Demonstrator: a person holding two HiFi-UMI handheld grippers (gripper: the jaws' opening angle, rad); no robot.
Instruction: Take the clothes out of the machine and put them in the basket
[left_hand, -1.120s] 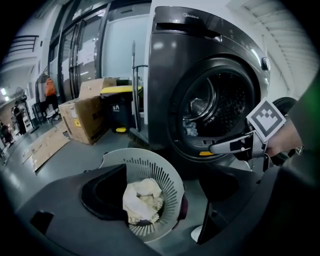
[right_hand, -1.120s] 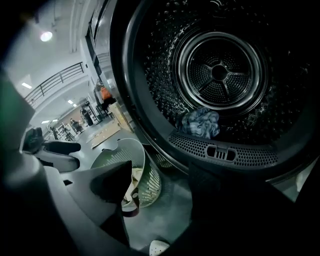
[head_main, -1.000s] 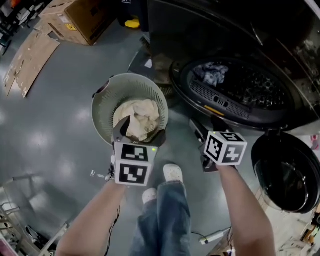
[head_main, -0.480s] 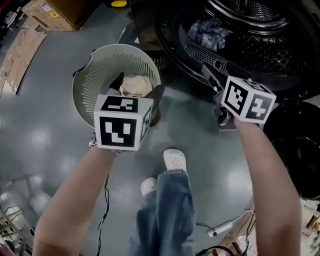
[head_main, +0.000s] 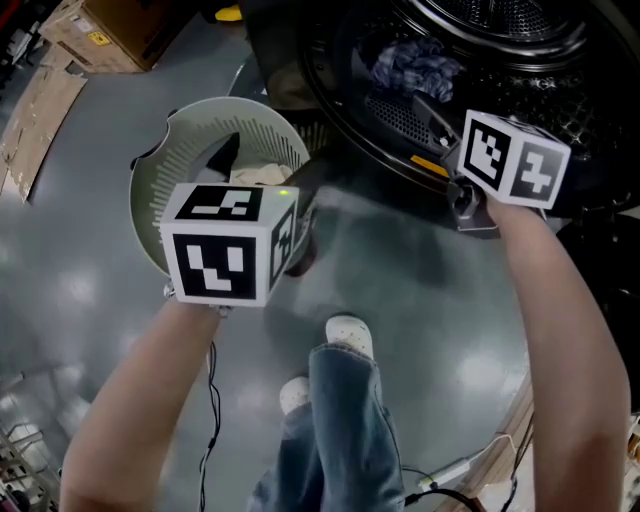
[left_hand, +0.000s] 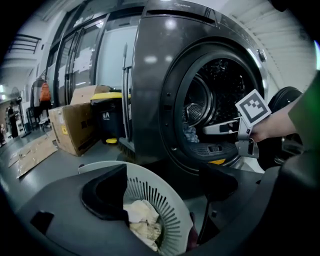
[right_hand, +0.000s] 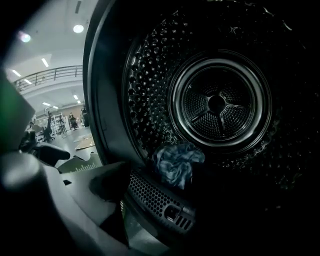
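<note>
1. The washing machine (left_hand: 150, 75) is a dark grey front-loader with its round mouth uncovered. It shows nearly whole only in the left gripper view. The head view cuts off all but the lower rim of the mouth.
2. Its drum (right_hand: 220, 105) is perforated steel with a bright ring at the back. The right side sinks into black, and nothing can be made out there.
3. The basket (head_main: 150, 190) is pale and round with slotted walls. It stands on the grey floor (head_main: 80, 300) just beside the machine's front. In the head view the body of the left gripper covers its near rim.
4. The left gripper (left_hand: 161, 187) hangs over the basket with its jaws spread wide and nothing between them. The basket's inside shows through the gap.
5. The right gripper (right_hand: 157, 185) points into the machine's mouth with its jaws apart and empty. One jaw is plain at the left. The other merges with the dark of the drum, so its edge is hard to trace.
6. The cream clothes (left_hand: 142, 222) lie crumpled at the bottom of the basket, partly hidden behind the left gripper's left jaw.
7. The blue cloth (right_hand: 176, 161) — mottled blue and white, bunched into a lump — lies inside the machine at the front lip of the drum, just behind the perforated rim. It sits ahead of the right gripper's jaws, untouched. Its far side is lost in shadow.
</note>
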